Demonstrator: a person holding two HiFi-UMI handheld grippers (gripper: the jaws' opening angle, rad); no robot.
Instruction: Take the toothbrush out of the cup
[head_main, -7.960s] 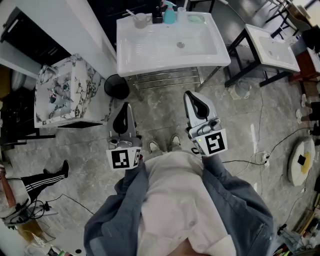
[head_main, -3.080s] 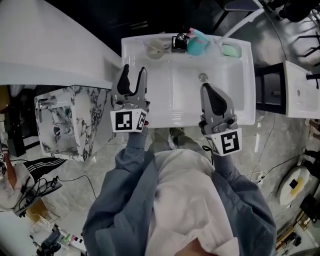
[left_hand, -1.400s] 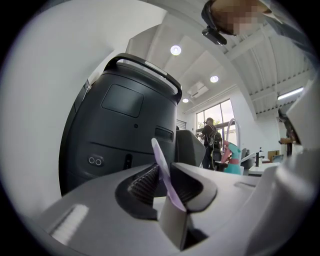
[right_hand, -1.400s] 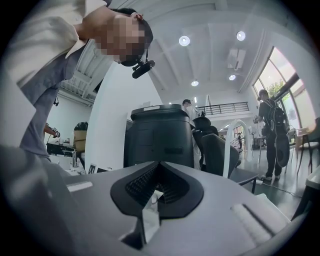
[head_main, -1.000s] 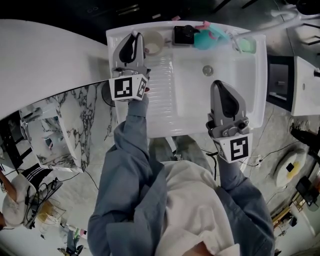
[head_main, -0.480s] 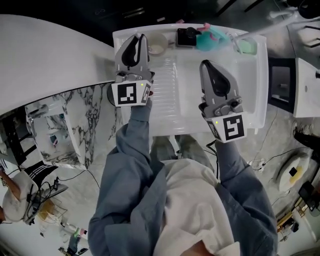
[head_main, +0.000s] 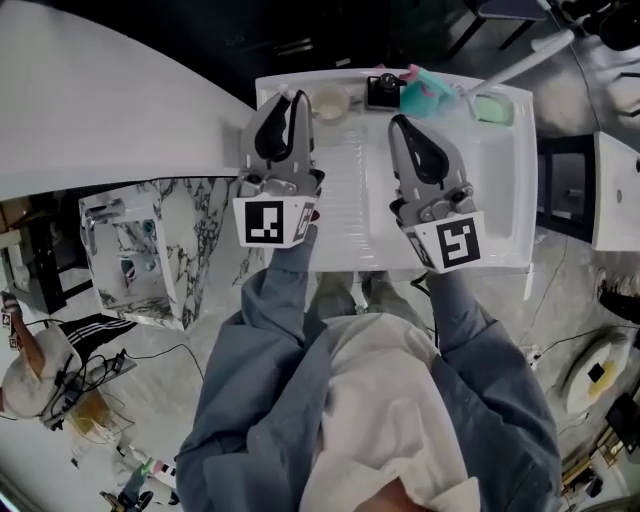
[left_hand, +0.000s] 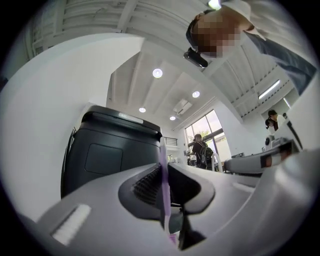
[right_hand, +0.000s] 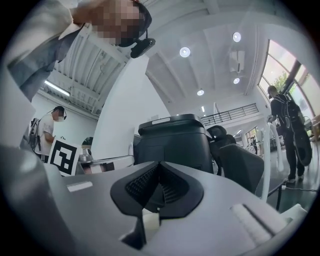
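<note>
The thin lilac-and-white plastic toothbrush is out of the round cream cup and clamped between the closed jaws of the left gripper; that gripper hangs over the back left corner of the white rectangular sink, its tips just beside the cup, which stands on the sink's back ledge. In the left gripper view the brush's long axis runs straight up the frame, squeezed between the ribbed pads; its pale end rises just past the jaw tips, its pinker end lies low towards the gripper's body; which end bears the bristles cannot be told, and the head view does not show the brush clearly. The right gripper is clenched on nothing, its pads pressed together in its own view; it hovers over the middle of the sink, tips towards the teal plastic bottle on the sink's back ledge.

Eight seconds ago the brush stood slanting in the cup and both grippers hung well short of the sink; one second ago the right gripper was over the sink's front edge, and it has since come in towards the back ledge; the left gripper stays beside the cup.
</note>
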